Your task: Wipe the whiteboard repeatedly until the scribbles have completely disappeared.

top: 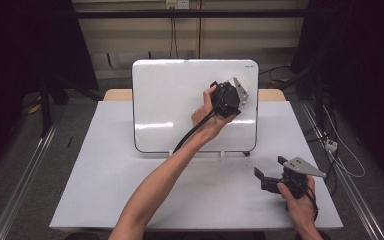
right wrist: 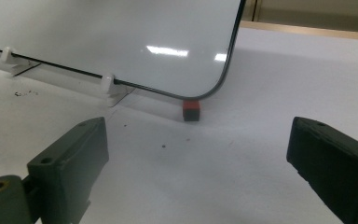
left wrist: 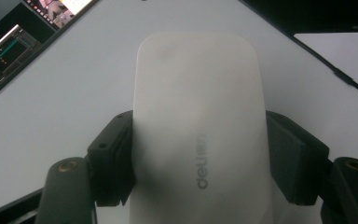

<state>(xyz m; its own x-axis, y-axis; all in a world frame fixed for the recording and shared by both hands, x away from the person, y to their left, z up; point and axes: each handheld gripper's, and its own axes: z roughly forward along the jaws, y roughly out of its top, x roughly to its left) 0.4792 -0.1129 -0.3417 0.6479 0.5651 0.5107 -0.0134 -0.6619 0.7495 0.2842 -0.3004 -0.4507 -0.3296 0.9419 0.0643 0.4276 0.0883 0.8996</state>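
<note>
The left gripper [top: 228, 98] is up against the whiteboard [top: 170, 105], near its top right corner. Its jaws squeeze a white eraser [left wrist: 198, 126] from both sides, and the eraser lies flat on the whiteboard. The right gripper [top: 267, 172] rests on the table [top: 105, 180], in front of the whiteboard's lower right corner. Its jaws are spread wide with nothing between them. A small red and black block [right wrist: 191, 110] sits under that same corner
</note>
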